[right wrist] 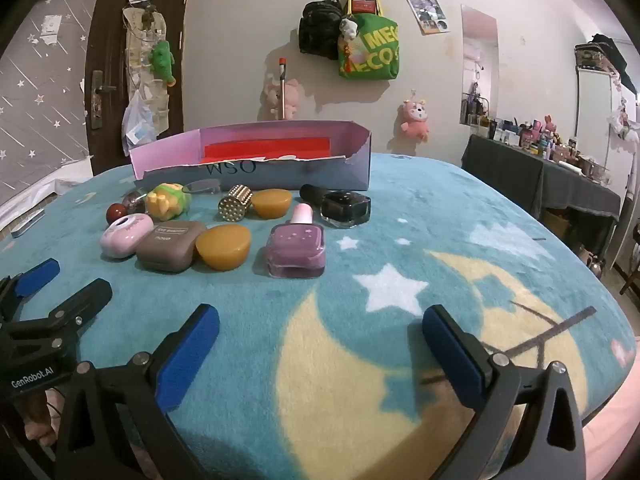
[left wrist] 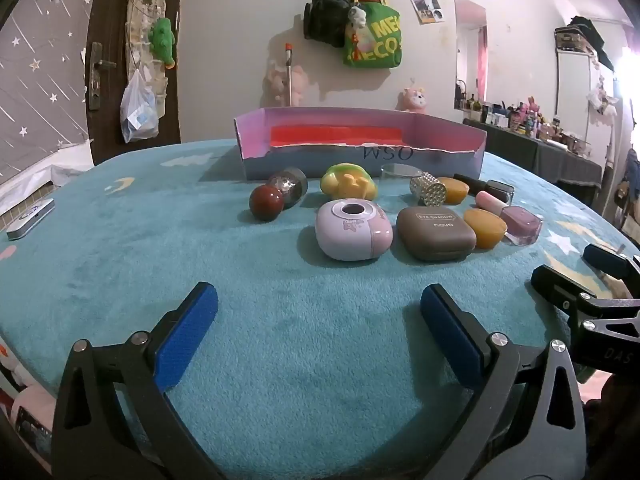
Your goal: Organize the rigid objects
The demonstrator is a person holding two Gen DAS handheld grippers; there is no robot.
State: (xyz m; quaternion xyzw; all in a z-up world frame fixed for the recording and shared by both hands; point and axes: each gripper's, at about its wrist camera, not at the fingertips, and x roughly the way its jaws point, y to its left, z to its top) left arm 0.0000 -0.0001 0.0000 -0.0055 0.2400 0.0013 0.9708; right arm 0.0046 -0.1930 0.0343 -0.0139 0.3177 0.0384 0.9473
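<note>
Several small rigid objects lie in front of an open cardboard box (left wrist: 360,160) (right wrist: 256,172) with a red lining. Among them are a pink round case (left wrist: 352,230) (right wrist: 126,236), a brown eye shadow case (left wrist: 436,232) (right wrist: 172,246), a red ball (left wrist: 266,203), a yellow-green toy (left wrist: 348,182) (right wrist: 168,200), an amber half-dome (left wrist: 484,228) (right wrist: 224,246), a purple polish bottle (left wrist: 520,224) (right wrist: 296,250) and a black bottle (right wrist: 346,208). My left gripper (left wrist: 319,304) is open and empty, short of the objects. My right gripper (right wrist: 320,328) is open and empty over the blanket.
A teal blanket (left wrist: 160,240) (right wrist: 460,240) with moon and stars covers the table. A silver flat device (left wrist: 30,220) lies at the far left. The right gripper shows in the left wrist view (left wrist: 592,280); the left gripper shows in the right wrist view (right wrist: 60,292).
</note>
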